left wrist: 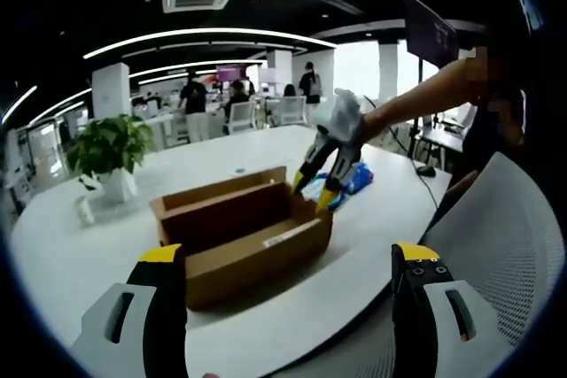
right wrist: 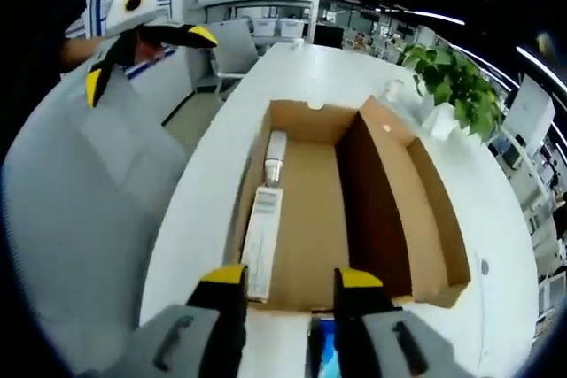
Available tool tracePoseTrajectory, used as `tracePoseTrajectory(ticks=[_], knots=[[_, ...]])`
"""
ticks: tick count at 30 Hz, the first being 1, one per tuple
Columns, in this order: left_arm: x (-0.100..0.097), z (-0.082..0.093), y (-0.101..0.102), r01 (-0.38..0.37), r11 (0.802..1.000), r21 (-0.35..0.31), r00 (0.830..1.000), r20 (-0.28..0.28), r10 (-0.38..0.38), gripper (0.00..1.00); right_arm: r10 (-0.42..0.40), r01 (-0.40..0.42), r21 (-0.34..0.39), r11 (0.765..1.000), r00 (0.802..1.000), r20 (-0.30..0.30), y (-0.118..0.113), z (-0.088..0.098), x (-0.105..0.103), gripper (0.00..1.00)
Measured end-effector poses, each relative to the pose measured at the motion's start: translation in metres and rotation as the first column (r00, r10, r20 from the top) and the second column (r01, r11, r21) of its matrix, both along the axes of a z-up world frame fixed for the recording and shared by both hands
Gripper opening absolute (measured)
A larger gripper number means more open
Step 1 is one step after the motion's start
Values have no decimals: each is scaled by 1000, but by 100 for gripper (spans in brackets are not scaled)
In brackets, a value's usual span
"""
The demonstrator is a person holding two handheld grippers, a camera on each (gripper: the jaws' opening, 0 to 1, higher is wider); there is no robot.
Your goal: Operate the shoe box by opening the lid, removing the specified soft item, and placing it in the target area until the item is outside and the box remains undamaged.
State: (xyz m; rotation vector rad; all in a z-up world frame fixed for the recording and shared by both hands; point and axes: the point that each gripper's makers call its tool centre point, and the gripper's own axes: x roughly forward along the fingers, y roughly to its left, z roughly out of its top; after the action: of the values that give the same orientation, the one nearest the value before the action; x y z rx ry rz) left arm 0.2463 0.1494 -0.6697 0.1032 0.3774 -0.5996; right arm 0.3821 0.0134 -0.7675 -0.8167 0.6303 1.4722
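A brown cardboard shoe box (left wrist: 257, 258) lies open on the white table (left wrist: 80, 245), its lid (right wrist: 430, 210) folded back along one long side. The inside of the box (right wrist: 310, 210) looks bare, with a white label (right wrist: 260, 241) on one wall. A blue soft item (left wrist: 357, 178) lies on the table just outside the box's far end, and it shows between my right jaws as a blue patch (right wrist: 323, 344). My right gripper (left wrist: 313, 196) hangs open just over that end. My left gripper (left wrist: 290, 256) is open wide, short of the box's near side, and stands off beside the table as the left gripper (right wrist: 146, 59).
A potted plant (left wrist: 106, 148) in a white pot stands on the table beyond the box. A grey mesh chair (left wrist: 518, 245) sits at the table's edge. Desks, chairs and people fill the office behind. A person's arm (left wrist: 416, 99) holds the right gripper.
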Motion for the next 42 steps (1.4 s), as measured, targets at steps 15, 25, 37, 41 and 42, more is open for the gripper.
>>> tracePoseTrajectory(ticks=[15,25,37,41,42], knots=[[-3,10,-18,2,1000,2,1000,-2,-2,100,-32,35,15,999,983,-183,27,-14,-2,37],[-5,14,-28,9,1000,14,1000,-8,-9,100,-32,34,6,999,973,-229,33,-26,-7,35],[-4,14,-27,4,1000,9,1000,-6,-4,100,-31,30,-4,1000,983,-181,27,-25,0,34],[-4,14,-26,3,1000,8,1000,-4,-3,100,-41,46,15,999,976,-215,30,-23,-4,34],[-4,14,-26,3,1000,9,1000,-4,-3,100,-42,47,18,999,975,-216,31,-23,-4,34]])
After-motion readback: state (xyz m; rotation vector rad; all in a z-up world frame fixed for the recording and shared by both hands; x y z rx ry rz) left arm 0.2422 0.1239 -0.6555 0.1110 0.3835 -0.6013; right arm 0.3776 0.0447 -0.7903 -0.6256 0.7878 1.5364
